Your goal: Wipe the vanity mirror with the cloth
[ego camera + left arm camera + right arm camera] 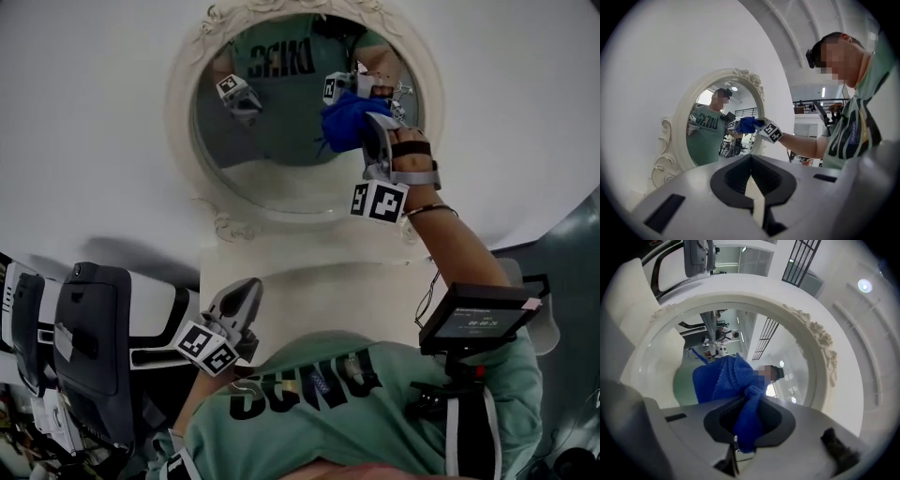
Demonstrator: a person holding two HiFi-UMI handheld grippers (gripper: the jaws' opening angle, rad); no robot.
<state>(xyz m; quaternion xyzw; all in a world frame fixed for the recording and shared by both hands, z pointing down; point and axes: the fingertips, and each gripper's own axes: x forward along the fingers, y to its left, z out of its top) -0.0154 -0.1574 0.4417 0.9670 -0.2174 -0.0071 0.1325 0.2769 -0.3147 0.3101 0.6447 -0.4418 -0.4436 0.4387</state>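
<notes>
While right gripper (372, 127) fingers pinch knitted blue cloth (345, 122) against oval ornate-framed mirror (281, 183), left gripper (246, 296) fingers closed, empty.

You face the vanity mirror (184, 112), right gripper (373, 129) up at it.
The cloth (343, 120) sits in its jaws against the mirror's right part; your left gripper (246, 292) is low before the mirror, near your chest.
</notes>
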